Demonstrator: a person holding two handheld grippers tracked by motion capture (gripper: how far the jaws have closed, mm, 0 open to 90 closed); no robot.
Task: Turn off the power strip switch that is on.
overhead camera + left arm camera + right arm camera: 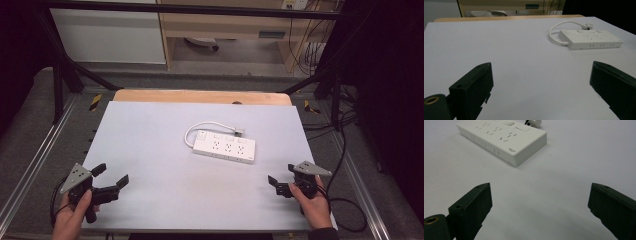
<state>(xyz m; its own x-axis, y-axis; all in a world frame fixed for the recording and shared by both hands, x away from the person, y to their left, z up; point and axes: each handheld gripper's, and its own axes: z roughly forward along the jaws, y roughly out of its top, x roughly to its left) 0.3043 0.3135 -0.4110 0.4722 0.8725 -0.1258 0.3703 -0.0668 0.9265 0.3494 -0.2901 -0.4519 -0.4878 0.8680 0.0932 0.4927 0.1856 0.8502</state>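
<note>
A white power strip lies flat near the middle of the bench, sockets facing up. Its white cord loops round behind it and ends in a plug lying just beside the strip's far edge.

The left hand-held gripper sits at the near left corner of the bench, jaws spread wide with nothing between them. The right hand-held gripper sits at the near right, also spread wide and empty. Both are well apart from the strip, the right one somewhat closer; its view looks onto the strip's near corner.

Risks from here, as a judgement:
- The strip is light and flat on a smooth surface, so a jaw pushing at one end would likely slide or spin it rather than catch it
- A pinch across the long sides may fail if the spread is too narrow; taking it by the end looks safer
- The cord is springy and coiled, so lifting the strip could drag the plug along, or snag the loop on a jaw
- One gripper moving without the other steadying could tip the strip over the bench's far side
</note>
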